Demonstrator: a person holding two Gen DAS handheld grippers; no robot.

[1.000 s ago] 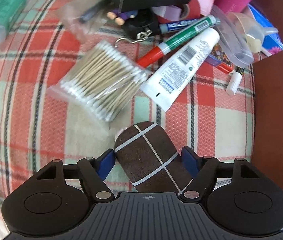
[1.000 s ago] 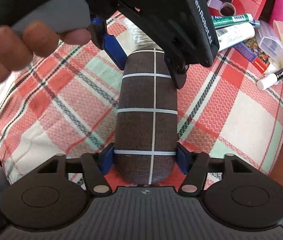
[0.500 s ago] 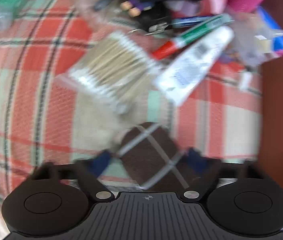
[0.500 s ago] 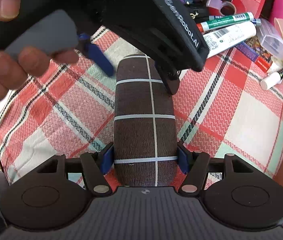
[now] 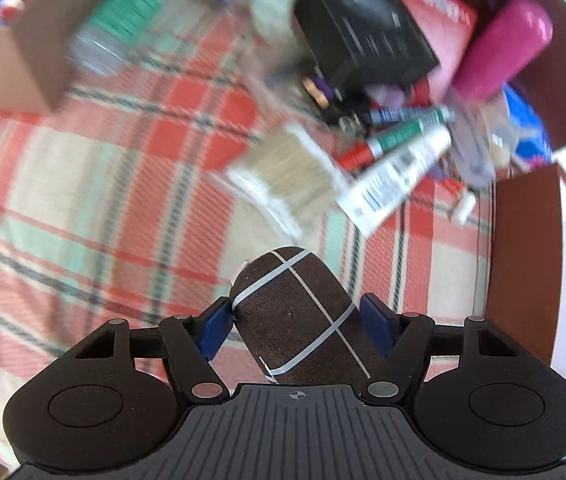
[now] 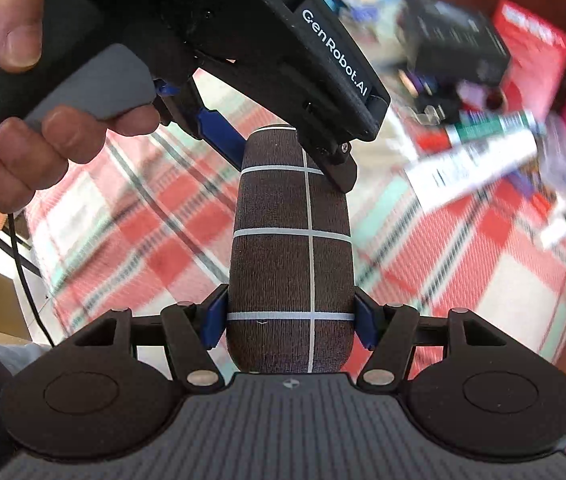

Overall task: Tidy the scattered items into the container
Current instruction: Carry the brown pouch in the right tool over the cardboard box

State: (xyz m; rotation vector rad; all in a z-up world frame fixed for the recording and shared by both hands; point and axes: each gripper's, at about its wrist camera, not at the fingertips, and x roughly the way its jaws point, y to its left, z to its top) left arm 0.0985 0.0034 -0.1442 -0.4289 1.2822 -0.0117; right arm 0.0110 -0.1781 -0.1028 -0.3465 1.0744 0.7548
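Brown checked case (image 6: pixel 291 240) held clear of plaid-covered desk (image 5: pixel 83 200), clamped at both ends. Right claw (image 6: pixel 289 320) closed on near end. Left claw (image 5: pixel 297 326) closed on far end, case skewed between its pads. Long axis running 6 to 12 o'clock in right wrist view. Cardboard box (image 5: pixel 11 64), judged the container, at 10 o'clock from left claw, well apart. Left hand likely nearer. Remaining clutter (image 5: pixel 383 128) at 1 o'clock.

You see a checked cloth (image 5: pixel 131 184) in red, cream and green over the whole surface, and dark brown wood (image 5: pixel 531 264) along its right edge.
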